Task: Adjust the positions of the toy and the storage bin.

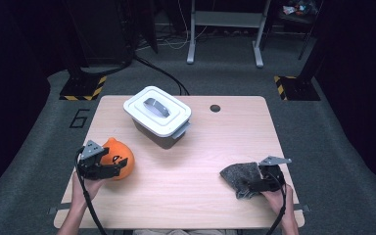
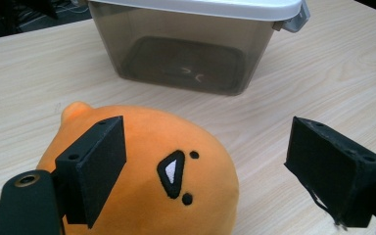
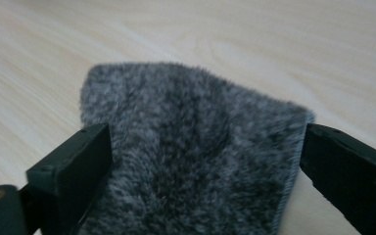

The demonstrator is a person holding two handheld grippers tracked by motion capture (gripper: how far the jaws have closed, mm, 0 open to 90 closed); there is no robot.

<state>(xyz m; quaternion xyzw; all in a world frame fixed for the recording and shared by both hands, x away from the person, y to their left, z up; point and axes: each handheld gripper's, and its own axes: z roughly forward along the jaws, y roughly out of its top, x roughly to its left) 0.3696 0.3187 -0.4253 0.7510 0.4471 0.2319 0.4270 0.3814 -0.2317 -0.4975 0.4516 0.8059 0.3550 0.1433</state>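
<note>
While both grippers stand over soft things at the near edge of the wooden table (image 1: 210,147), nothing has gone anywhere yet: the lid (image 1: 157,109) sits shut on the grey storage box (image 1: 162,131) at the far middle, and through its smoky wall in the left gripper view the inside looks bare. So the packing, if that is the job, looks barely begun.

Over on the left, the left gripper (image 1: 108,169) straddles the orange plush toy (image 1: 120,157), jaws spread wide. One pad sits against the toy's flank in the left gripper view; the other stands well off to the side over bare wood. No squeeze there.

On the right, the right gripper (image 1: 247,185) has the grey fuzzy cloth (image 1: 238,175) between its jaws, which flank its two edges. The left-hand pad brushes the pile; the other sits just beside the hem with a sliver of gap. That reads as open around the cloth, not clamped.

Still to come, by the look of it: a real grip on each, the lid off, both items in.

Hard to read: the toy's underside and near end are cut off, the cloth's near edge runs out of the right gripper view, and whether the box latch (image 2: 293,20) is fastened cannot be told.
</note>
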